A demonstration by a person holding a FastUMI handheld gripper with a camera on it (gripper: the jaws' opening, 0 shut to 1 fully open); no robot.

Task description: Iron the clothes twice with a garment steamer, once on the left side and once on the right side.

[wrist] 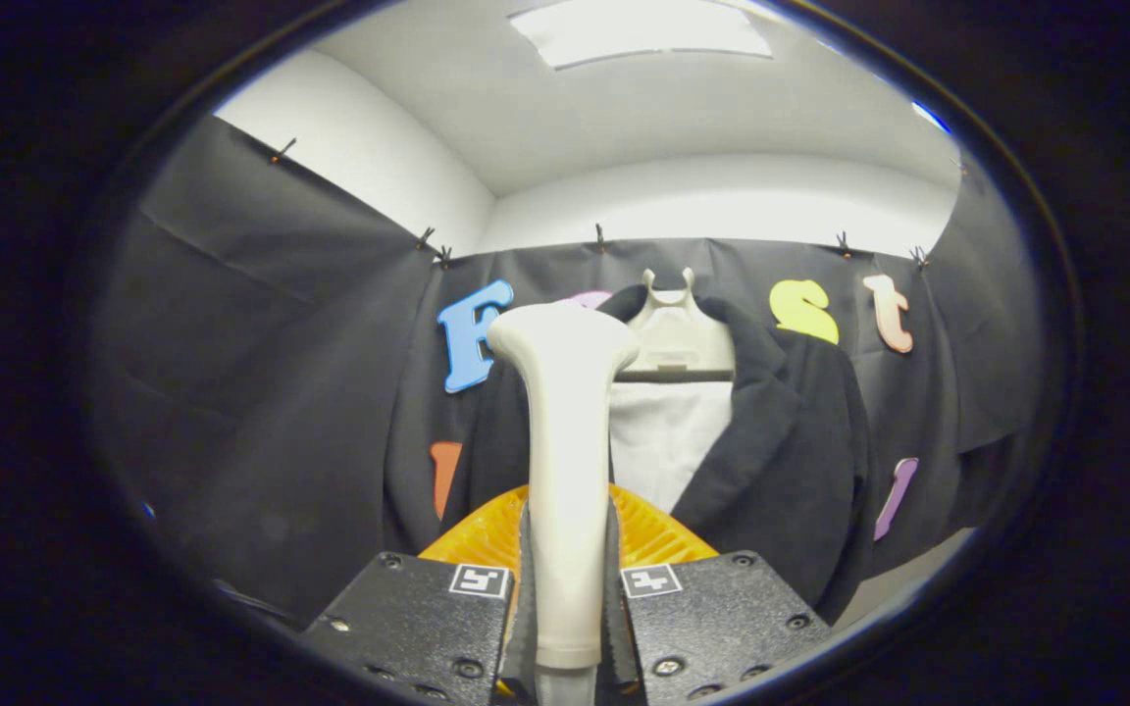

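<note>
Cream, smooth plastic garment steamer (563, 461) stands upright between the gripper (565, 588) fingers, both pressed narrow against its handle; its flared head rises before a dark jacket (791, 441) hanging on a pale hanger (673, 333) just beyond.

One garment steamer (565, 461) stands upright between the gripper (566, 588)'s two fingers, which press on its handle from either side. One dark jacket (781, 461) hangs beyond it, toward one o'clock from the steamer's head. One white shirt (668, 441) shows inside the jacket's open front. One pale hanger (673, 333) carries both at twelve o'clock. One ceiling light panel (639, 34) glows overhead. Two square markers (479, 580) sit on the finger mounts.
</note>
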